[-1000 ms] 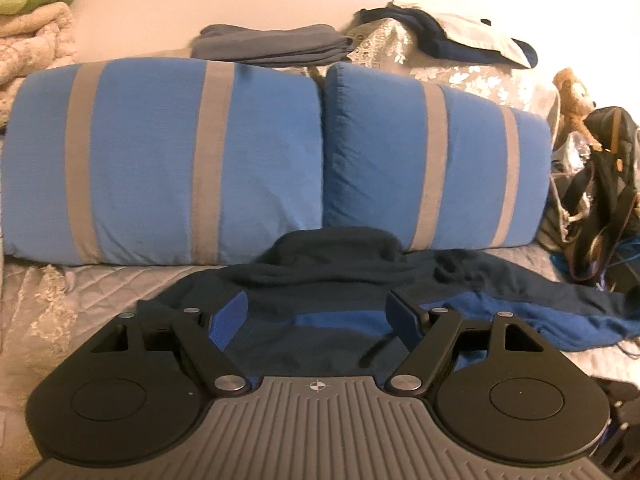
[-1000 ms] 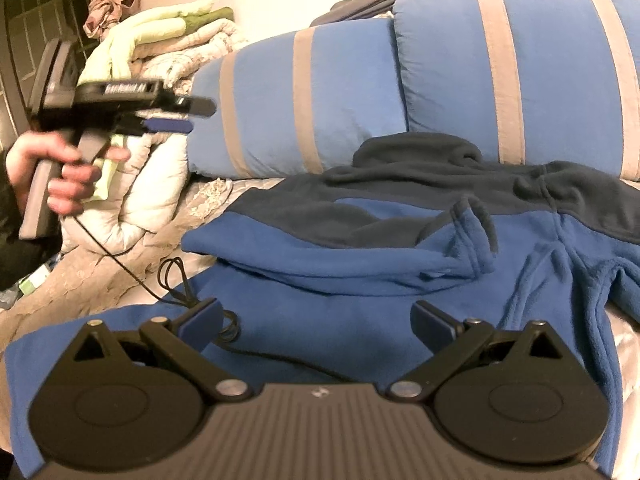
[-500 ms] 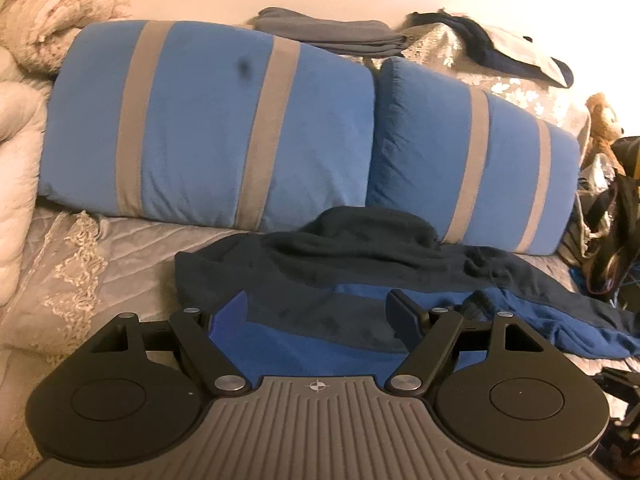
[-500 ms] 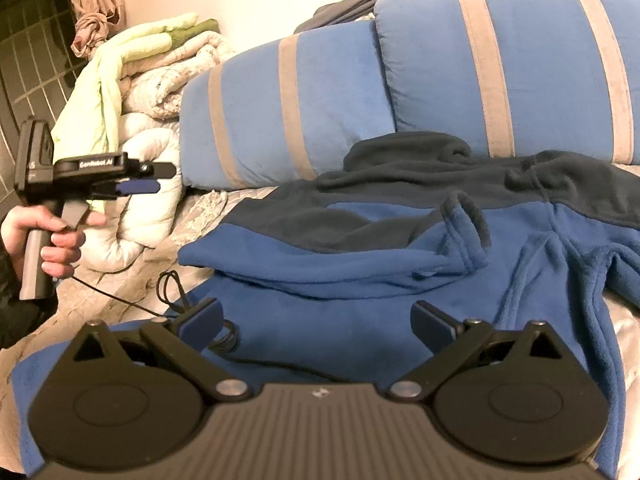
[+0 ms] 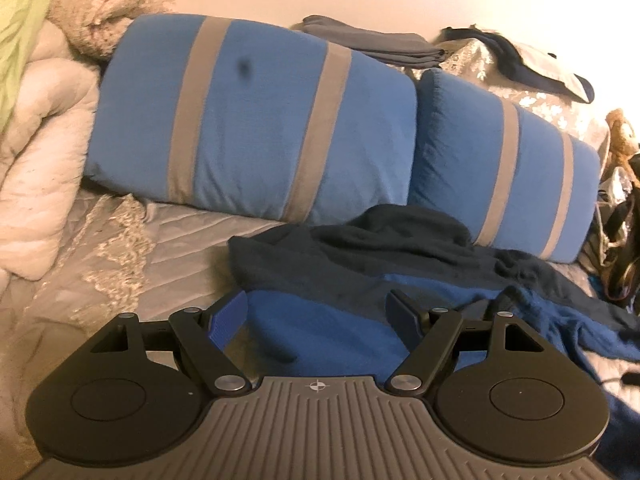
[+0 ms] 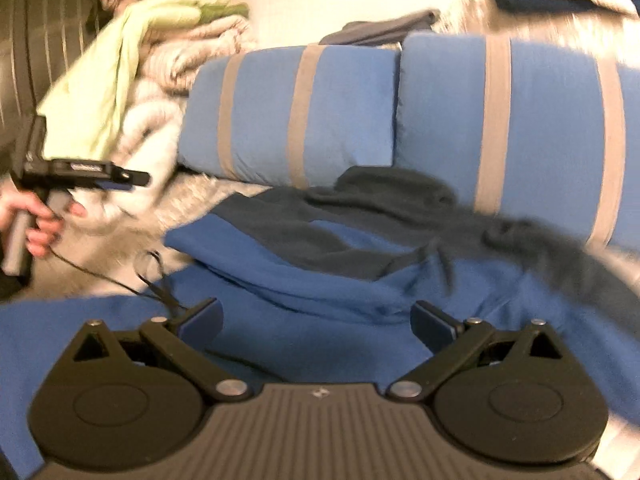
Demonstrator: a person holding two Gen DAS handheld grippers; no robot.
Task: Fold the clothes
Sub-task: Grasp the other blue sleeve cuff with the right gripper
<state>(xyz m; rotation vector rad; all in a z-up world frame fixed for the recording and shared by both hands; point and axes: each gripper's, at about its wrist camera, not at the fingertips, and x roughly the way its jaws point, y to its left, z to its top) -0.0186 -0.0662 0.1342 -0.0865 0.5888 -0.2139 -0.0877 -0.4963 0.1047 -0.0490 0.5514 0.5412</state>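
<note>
Fleece [image 5: 360,320] lies spread and rumpled on the bed [image 5: 120,264], collar end against two striped pillows [image 5: 256,120]; one sleeve [image 6: 280,268] is folded across the chest, the other trails loose to the right. No neat fold has been made yet.

Change noted: over the last second your left gripper [image 5: 318,314] has travelled down and toward the fleece's left shoulder. A second ago its camera looked straight at the pillows with the collar centred; now the dark shoulder corner and bare quilt fill the left of the view, and the pillows sit tilted. From the right wrist view, the left gripper [image 6: 120,180] and your hand [image 6: 40,220] have dropped lower against the pile of blankets [image 6: 160,92]. The right gripper [image 6: 316,320] has shifted little, though its view is now blurred and rolled.

Finger state: both grippers stand with fingers spread, nothing between them. Left pads hover above blue fabric; contact with it cannot be confirmed. Right pads likewise hang over the lower body of the fleece, gripping nothing.

Judgement: you appear to be positioning the left gripper for a pinch at the left shoulder or side edge. A cable [image 6: 152,280] lies on the fabric near the right gripper; take care not to catch it in a fold.
</note>
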